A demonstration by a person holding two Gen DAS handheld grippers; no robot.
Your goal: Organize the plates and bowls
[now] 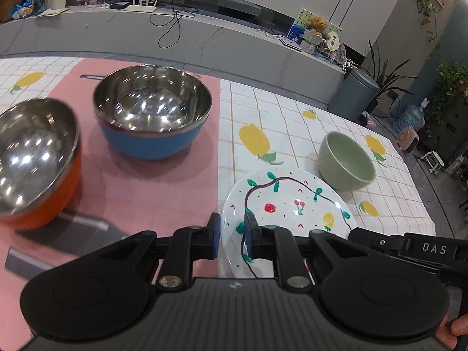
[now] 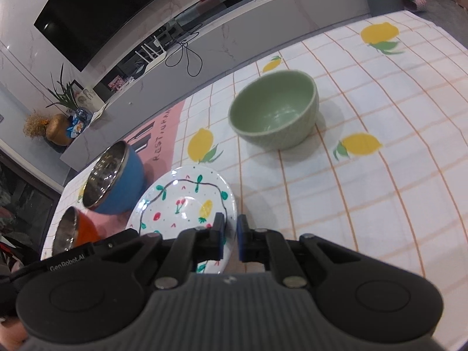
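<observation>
A white painted plate (image 1: 292, 204) with cherries and a vine is held between both grippers, a little above the lemon tablecloth (image 1: 292, 111). My left gripper (image 1: 231, 234) is shut on the plate's left rim. My right gripper (image 2: 231, 239) is shut on the right rim of the plate (image 2: 181, 204). A green ceramic bowl (image 1: 346, 161) stands on the cloth just beyond the plate, and the right wrist view shows this green bowl (image 2: 275, 111) upright and empty. A blue steel bowl (image 1: 152, 111) and an orange steel bowl (image 1: 35, 158) stand on the pink placemat (image 1: 140, 193).
The blue bowl (image 2: 117, 178) and orange bowl (image 2: 76, 231) sit left of the plate. Behind the table runs a grey marble counter (image 1: 204, 41) with cables and a router. A grey bin (image 1: 354, 93) and plants stand beyond the table's far right edge.
</observation>
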